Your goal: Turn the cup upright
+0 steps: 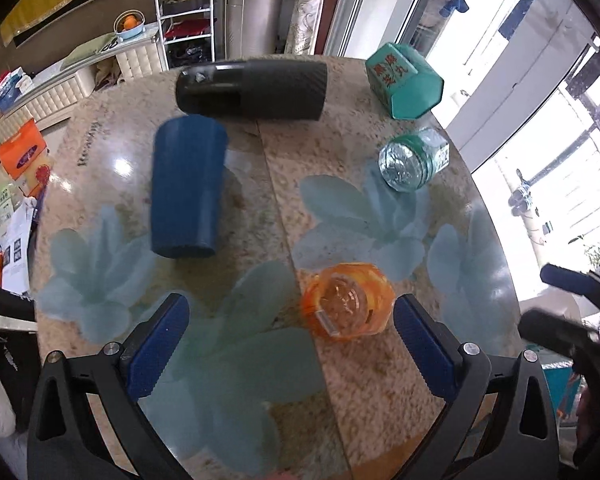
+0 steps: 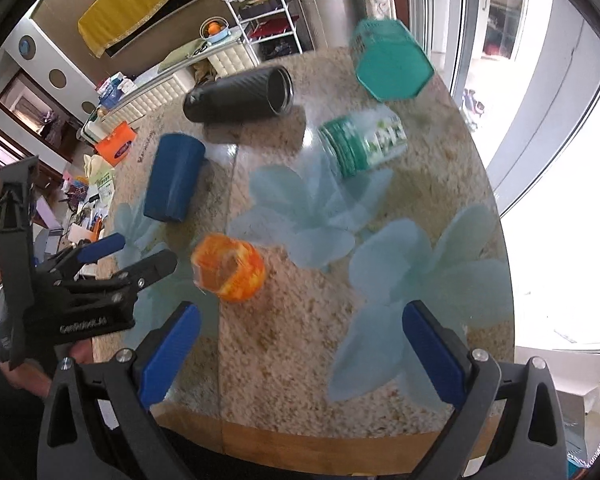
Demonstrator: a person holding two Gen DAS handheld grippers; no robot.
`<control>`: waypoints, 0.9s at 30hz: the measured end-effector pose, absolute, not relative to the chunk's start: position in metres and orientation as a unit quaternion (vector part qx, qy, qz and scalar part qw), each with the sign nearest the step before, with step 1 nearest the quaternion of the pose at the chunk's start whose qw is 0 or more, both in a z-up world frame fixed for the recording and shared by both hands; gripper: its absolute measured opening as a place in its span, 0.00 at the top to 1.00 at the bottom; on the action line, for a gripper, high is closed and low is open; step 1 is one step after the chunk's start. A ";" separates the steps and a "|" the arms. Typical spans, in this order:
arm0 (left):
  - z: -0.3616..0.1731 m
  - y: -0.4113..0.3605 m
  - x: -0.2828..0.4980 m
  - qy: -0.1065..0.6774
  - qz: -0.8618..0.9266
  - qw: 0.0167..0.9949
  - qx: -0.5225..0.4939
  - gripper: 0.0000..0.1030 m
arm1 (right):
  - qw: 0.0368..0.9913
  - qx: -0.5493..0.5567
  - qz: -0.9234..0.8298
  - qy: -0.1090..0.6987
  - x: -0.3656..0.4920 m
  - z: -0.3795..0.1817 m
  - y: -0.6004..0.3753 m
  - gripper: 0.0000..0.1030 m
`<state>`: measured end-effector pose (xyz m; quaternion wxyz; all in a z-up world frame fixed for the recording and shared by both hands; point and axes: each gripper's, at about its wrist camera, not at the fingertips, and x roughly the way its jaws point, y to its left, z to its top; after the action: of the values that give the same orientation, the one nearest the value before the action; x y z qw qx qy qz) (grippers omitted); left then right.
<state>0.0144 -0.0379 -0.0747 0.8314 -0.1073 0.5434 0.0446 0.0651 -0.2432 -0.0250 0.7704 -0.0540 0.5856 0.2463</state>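
A blue cup (image 1: 186, 186) lies on its side on the round table (image 1: 340, 392); it also shows in the right wrist view (image 2: 174, 178). A black tumbler (image 1: 252, 90) lies on its side behind it, open end to the right (image 2: 240, 94). An orange translucent cup (image 1: 346, 300) lies on its side near the front (image 2: 228, 268). My left gripper (image 1: 290, 332) is open and empty above the table's front, the orange cup between its fingers' line. It shows at the left of the right wrist view (image 2: 130, 254). My right gripper (image 2: 300, 344) is open and empty.
A green hexagonal tin (image 1: 404, 80) and a clear jar with a green lid (image 1: 414, 158) lie at the back right of the table. The table's edge runs close on the right by bright windows. Cluttered shelves and counters stand to the left and behind.
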 end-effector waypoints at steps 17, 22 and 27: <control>-0.017 0.000 -0.012 0.526 -0.007 0.847 -0.075 0.00 | 0.811 -0.078 0.159 0.557 0.027 -0.002 -0.196 0.01; -0.019 0.000 -0.018 0.528 -0.023 0.846 -0.066 0.00 | 0.820 -0.070 0.144 0.550 0.017 0.003 -0.194 0.01; -0.019 0.001 -0.022 0.531 -0.031 0.845 -0.062 0.00 | 0.824 -0.068 0.140 0.545 0.012 0.006 -0.189 0.01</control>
<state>-0.0216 0.0005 -0.0194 0.8445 -0.0624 0.5310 -0.0307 0.0118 -0.1894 0.0056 0.8238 -0.0678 0.5451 0.1398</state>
